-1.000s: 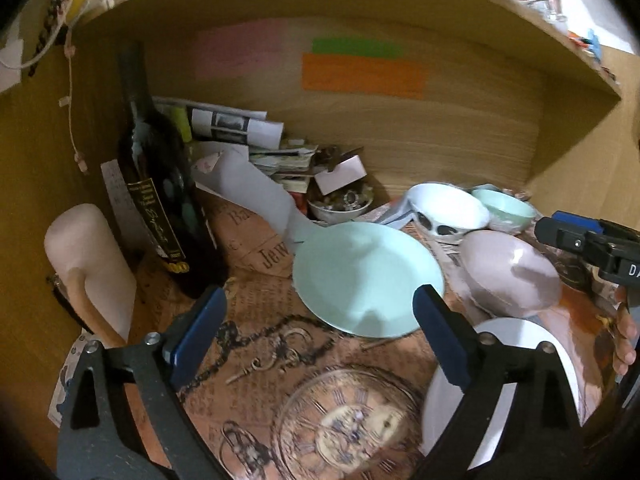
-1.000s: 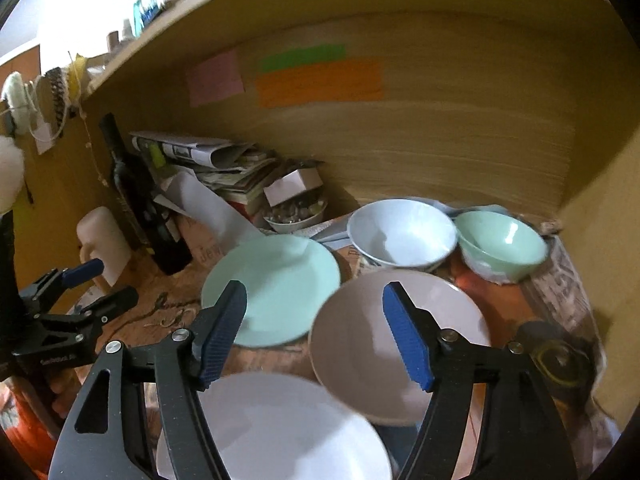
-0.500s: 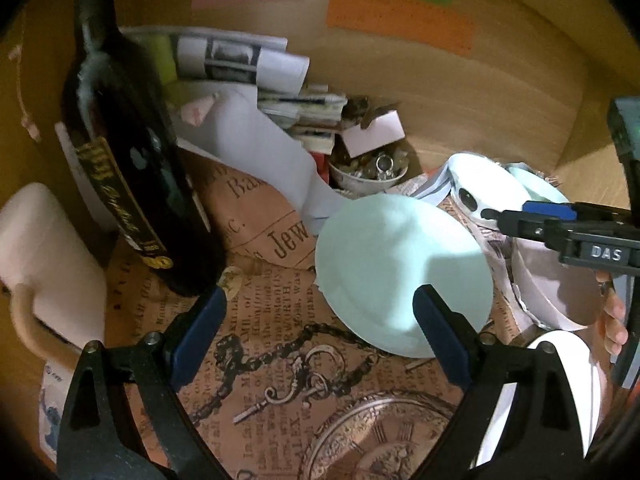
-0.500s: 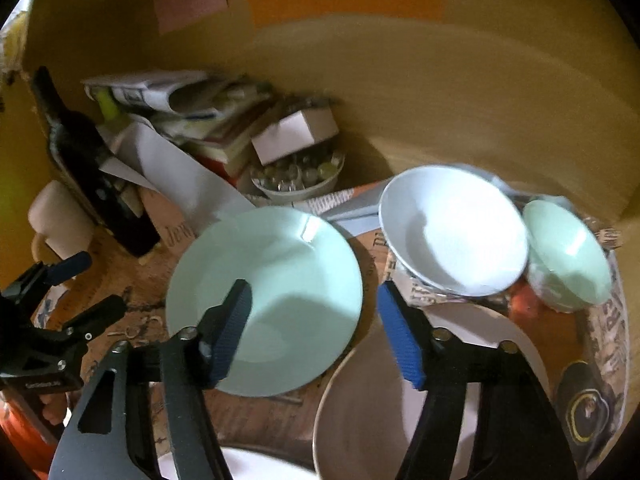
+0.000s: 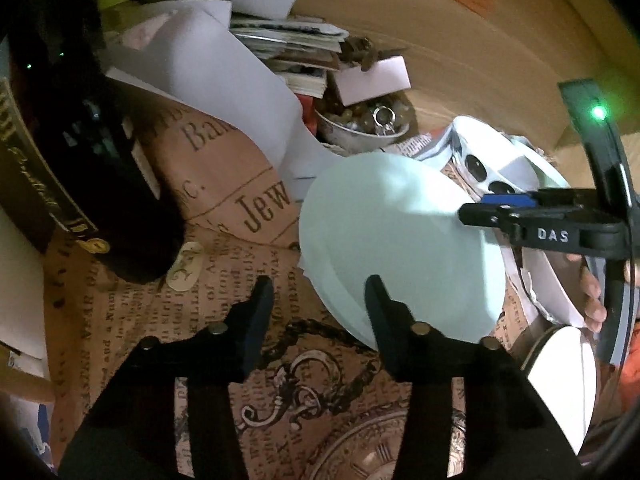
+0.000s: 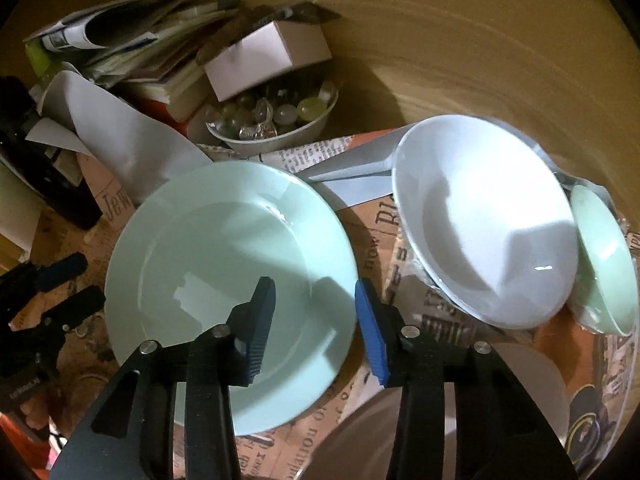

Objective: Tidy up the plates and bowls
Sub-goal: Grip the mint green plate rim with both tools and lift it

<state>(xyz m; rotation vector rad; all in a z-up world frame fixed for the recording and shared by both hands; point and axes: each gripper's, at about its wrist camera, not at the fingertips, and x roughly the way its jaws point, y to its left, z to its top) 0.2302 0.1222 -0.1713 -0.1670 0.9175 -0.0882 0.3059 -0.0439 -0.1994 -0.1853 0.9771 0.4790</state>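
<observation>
A mint green plate (image 5: 400, 236) (image 6: 224, 264) lies flat on printed paper inside a wooden alcove. My left gripper (image 5: 318, 304) straddles its near left rim, one finger over the plate and the other over the paper. Its jaws are closing and the pads do not press the rim. My right gripper (image 6: 316, 312) straddles the plate's right rim, its jaws closing too, without contact that I can see. The right gripper (image 5: 500, 210) also shows from the side over the plate's far edge. The left gripper (image 6: 60, 280) shows at the plate's left.
A white bowl (image 6: 480, 220) and a small green bowl (image 6: 604, 260) sit right of the plate. A beige bowl (image 6: 360, 440) and a white plate (image 5: 564, 380) lie nearer. A dark bottle (image 5: 88, 160), a trinket bowl (image 6: 272, 120) and stacked papers (image 6: 132, 52) crowd the back left.
Both grippers have dropped and moved in on the green plate, tilting further down. Their jaws have narrowed from wide open, each now over a rim of the plate.
</observation>
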